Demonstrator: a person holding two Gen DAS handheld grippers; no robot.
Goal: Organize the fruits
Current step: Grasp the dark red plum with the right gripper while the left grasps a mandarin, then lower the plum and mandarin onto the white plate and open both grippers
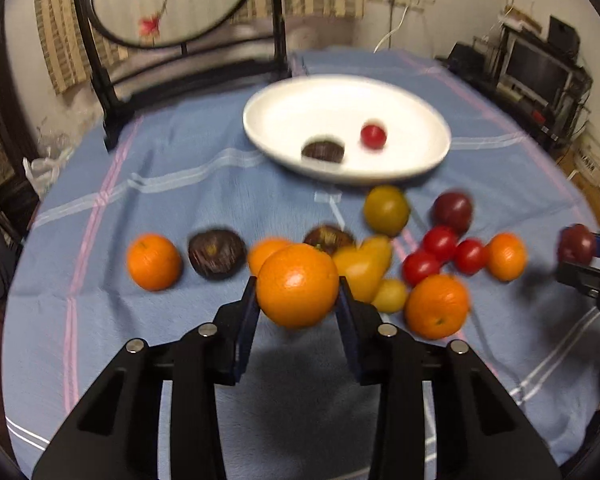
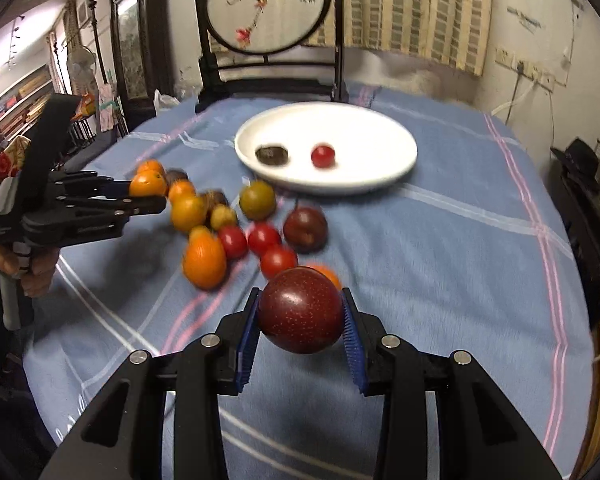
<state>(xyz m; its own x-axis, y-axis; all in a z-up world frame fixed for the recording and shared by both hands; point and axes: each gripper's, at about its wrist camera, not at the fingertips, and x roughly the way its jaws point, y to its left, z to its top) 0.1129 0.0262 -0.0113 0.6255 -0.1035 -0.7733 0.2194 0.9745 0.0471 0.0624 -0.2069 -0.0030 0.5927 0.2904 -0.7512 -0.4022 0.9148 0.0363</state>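
Note:
My left gripper (image 1: 298, 292) is shut on an orange (image 1: 298, 285) and holds it above the blue cloth; it also shows in the right wrist view (image 2: 150, 192) at the left. My right gripper (image 2: 300, 312) is shut on a dark red plum (image 2: 300, 309), lifted off the cloth; it shows at the right edge of the left wrist view (image 1: 580, 254). A white plate (image 1: 324, 104) lies beyond, with a dark mangosteen (image 1: 323, 151) and a red tomato (image 1: 373, 135) in it. Loose oranges, tomatoes, plums and yellow fruits lie in a cluster (image 2: 256, 232) before the plate.
A dark wooden stand with a round embroidered screen (image 2: 266, 4) stands at the table's far edge. The table is covered by a blue checked cloth (image 2: 460, 240). Shelves and equipment stand past the right edge (image 1: 540, 72).

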